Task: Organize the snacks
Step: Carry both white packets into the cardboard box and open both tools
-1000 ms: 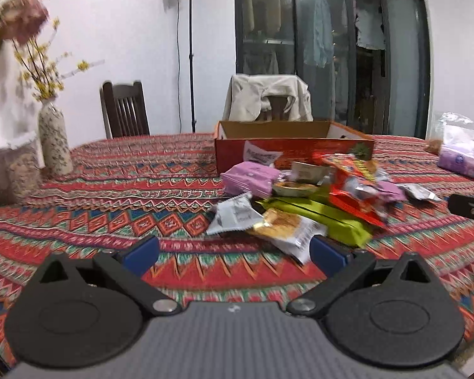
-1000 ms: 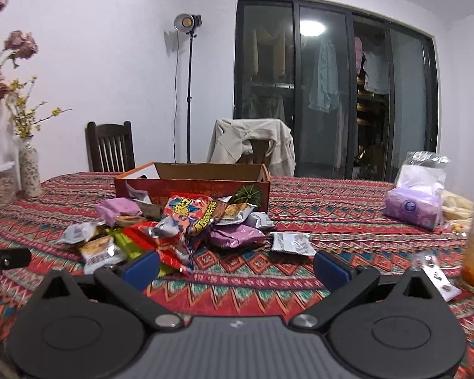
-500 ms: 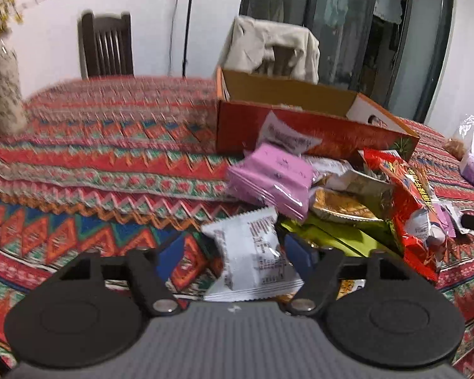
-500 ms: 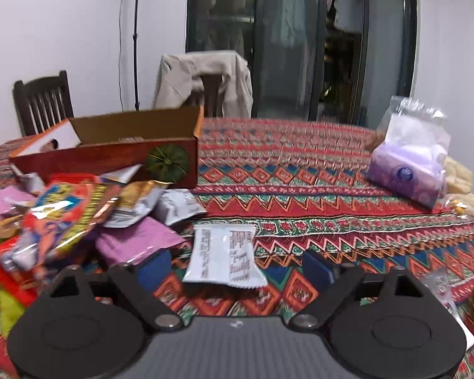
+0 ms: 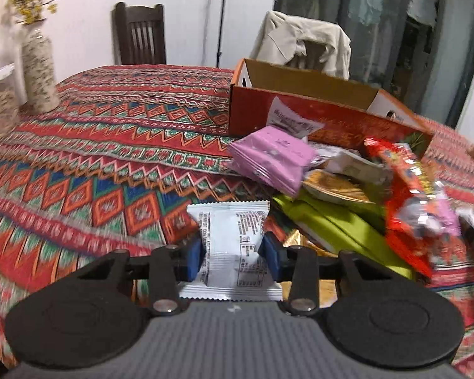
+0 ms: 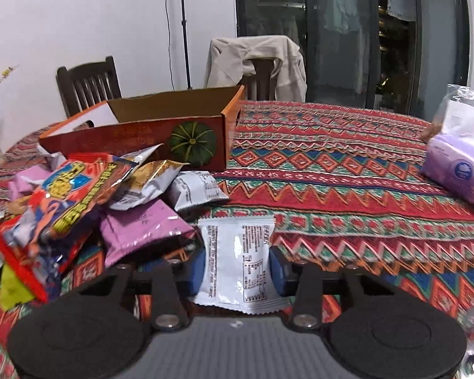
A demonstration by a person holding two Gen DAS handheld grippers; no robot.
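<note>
Left tongs (image 5: 233,254) are closing on a white snack packet (image 5: 230,246) — pads pressing its sides. Right tongs (image 6: 237,267) are closing on another white packet (image 6: 238,262), beside the snack pile (image 6: 79,195) on the bench (image 6: 347,170).

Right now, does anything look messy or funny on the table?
Yes. The snacks lie in a jumbled heap on the tablecloth in front of the cardboard box instead of inside it. The red bag lies crumpled on top of others. Both grippers are closing on white packets.
</note>
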